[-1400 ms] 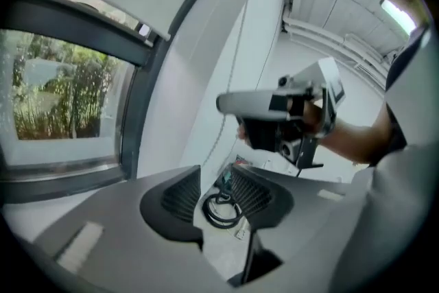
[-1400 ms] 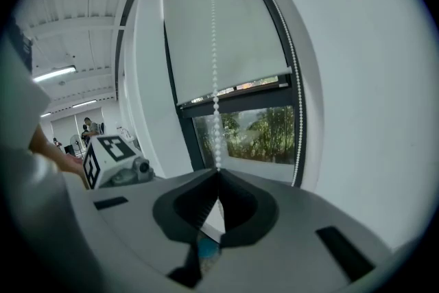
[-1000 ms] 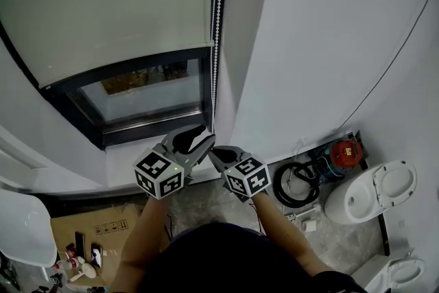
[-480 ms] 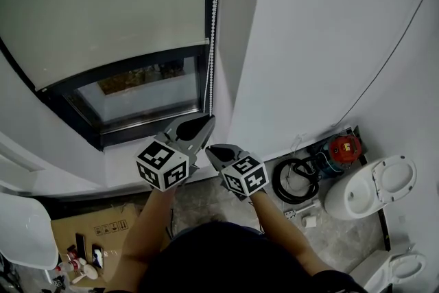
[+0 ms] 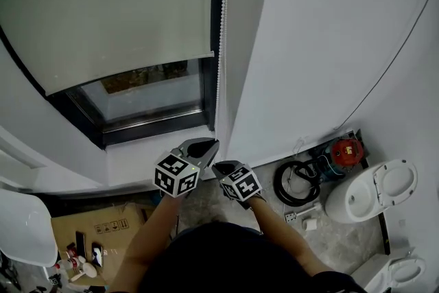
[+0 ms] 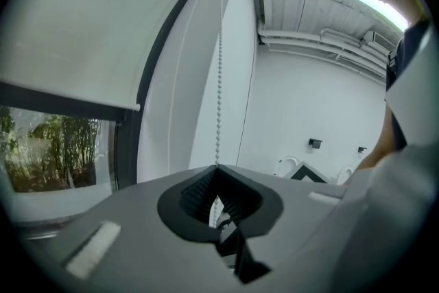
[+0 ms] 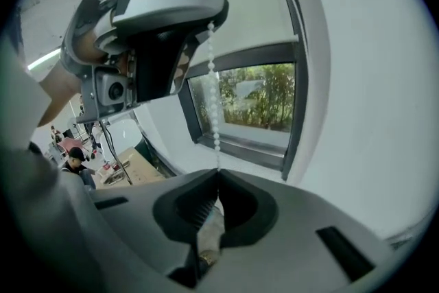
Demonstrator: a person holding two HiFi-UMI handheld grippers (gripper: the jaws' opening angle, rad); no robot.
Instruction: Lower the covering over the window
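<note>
A pale roller blind (image 5: 110, 10) covers the upper part of the dark-framed window (image 5: 147, 89); its bottom bar (image 5: 130, 72) hangs above the bare glass. A white bead chain (image 5: 221, 44) runs down the frame's right side. My left gripper (image 5: 214, 143) is shut on the chain, and my right gripper (image 5: 217, 165) is shut on it just below. In the left gripper view the chain (image 6: 219, 92) enters the closed jaws at the left gripper (image 6: 217, 167). In the right gripper view the chain (image 7: 213, 99) spans from the left gripper (image 7: 209, 25) down into the right gripper (image 7: 218, 171).
A white wall (image 5: 322, 31) stands right of the window. On the floor to the right are a coiled black hose (image 5: 296, 183), a red device (image 5: 345, 151) and a toilet (image 5: 370, 192). Cardboard (image 5: 96, 230) and a white chair (image 5: 24, 226) lie at the lower left.
The left jaws, open a second ago, have closed on the chain. Both grippers have moved down along it. The blind's bottom bar sits a little lower over the glass.
</note>
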